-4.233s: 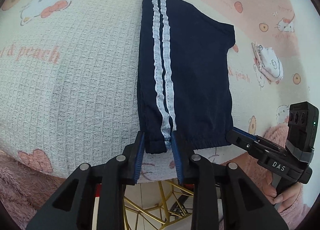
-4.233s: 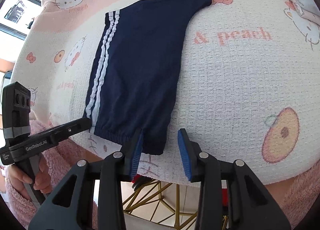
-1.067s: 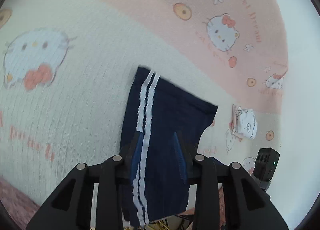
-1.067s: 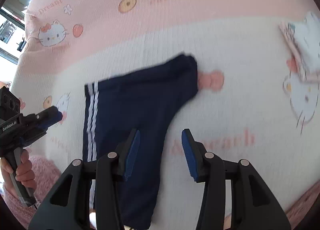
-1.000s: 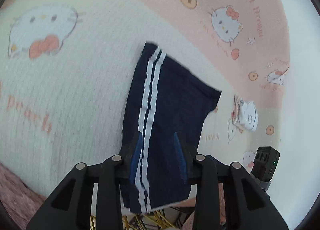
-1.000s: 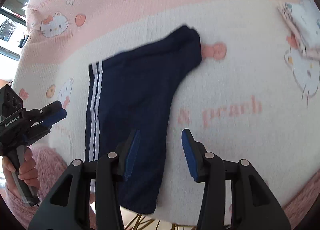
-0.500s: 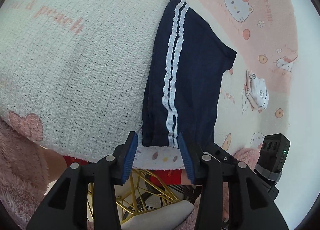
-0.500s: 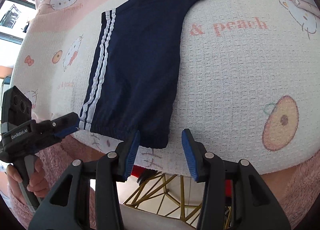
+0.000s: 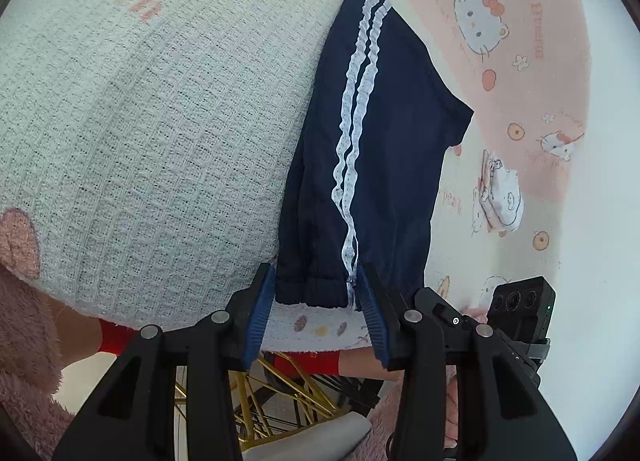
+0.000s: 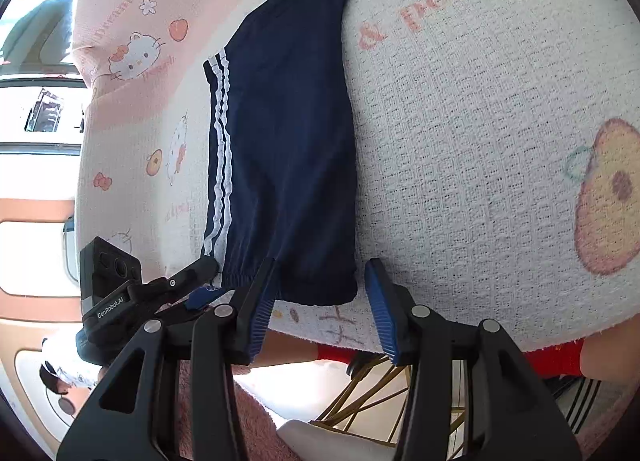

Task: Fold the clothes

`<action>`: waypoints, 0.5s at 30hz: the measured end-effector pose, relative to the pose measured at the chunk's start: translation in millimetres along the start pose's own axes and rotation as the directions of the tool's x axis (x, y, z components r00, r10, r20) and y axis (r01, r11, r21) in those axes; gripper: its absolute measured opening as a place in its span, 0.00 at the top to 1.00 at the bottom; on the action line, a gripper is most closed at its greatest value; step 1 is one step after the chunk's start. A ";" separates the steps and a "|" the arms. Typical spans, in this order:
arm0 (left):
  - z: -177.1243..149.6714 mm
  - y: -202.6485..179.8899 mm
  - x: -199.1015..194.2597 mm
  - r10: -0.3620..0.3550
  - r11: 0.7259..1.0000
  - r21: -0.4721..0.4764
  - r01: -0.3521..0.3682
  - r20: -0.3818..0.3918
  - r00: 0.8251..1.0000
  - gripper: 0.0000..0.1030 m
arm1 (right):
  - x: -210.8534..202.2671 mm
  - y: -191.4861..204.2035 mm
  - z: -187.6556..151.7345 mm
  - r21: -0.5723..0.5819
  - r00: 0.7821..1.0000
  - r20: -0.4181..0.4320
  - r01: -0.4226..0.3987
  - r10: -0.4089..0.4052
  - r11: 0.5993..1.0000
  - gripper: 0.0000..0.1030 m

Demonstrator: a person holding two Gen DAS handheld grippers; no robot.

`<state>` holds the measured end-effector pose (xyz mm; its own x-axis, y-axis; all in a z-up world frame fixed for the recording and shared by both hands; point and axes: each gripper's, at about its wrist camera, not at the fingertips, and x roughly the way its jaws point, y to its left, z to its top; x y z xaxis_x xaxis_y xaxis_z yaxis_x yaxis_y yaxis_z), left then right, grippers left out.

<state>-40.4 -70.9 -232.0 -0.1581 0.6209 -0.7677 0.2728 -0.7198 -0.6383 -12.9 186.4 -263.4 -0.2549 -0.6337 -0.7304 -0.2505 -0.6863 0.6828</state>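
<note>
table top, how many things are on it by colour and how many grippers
Navy shorts: 1
White folded cloth: 1
Black grippers with blue pads: 2, the left gripper and the right gripper
Total: 4

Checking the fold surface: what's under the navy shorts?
The navy shorts lie flat on the waffle-weave cartoon blanket, elastic hem at its near edge. The blanket's print beneath them is covered; whether anything else lies beneath cannot be seen.

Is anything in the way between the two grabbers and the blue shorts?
Nothing visible. The left gripper and right gripper both sit open at the waistband end of the shorts, which lie flat on the blanket.
</note>
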 end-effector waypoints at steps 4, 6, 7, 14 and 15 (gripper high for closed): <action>1.5 -0.9 0.4 0.014 1.000 0.016 -0.014 -0.002 1.000 0.60 | 3.5 2.0 1.8 -0.018 0.999 -0.010 -0.032 0.032 0.999 0.54; 2.7 1.9 0.3 0.002 1.000 0.009 -0.002 -0.002 1.000 0.60 | 7.6 6.9 1.7 -0.061 0.999 -0.022 -0.028 0.026 0.998 0.58; 3.0 2.8 -0.5 -0.006 1.000 0.005 0.006 -0.002 1.000 0.61 | 9.5 10.8 1.5 -0.092 1.000 -0.019 -0.001 -0.001 0.996 0.61; 0.9 1.1 -10.8 -0.081 0.997 -0.009 0.081 0.026 0.996 0.75 | 0.1 26.6 -1.2 -0.187 1.000 0.016 0.023 -0.020 0.982 0.81; 1.4 -0.2 -14.8 -0.097 0.995 -0.009 0.097 0.038 0.995 0.76 | -2.8 28.8 -1.7 -0.196 1.000 0.021 0.015 -0.011 0.980 0.81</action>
<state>-39.5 -80.4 -220.6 -0.2201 0.6753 -0.7040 0.2649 -0.6531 -0.7094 -17.8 167.8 -241.7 -0.2719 -0.6187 -0.7371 -0.0661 -0.7522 0.6557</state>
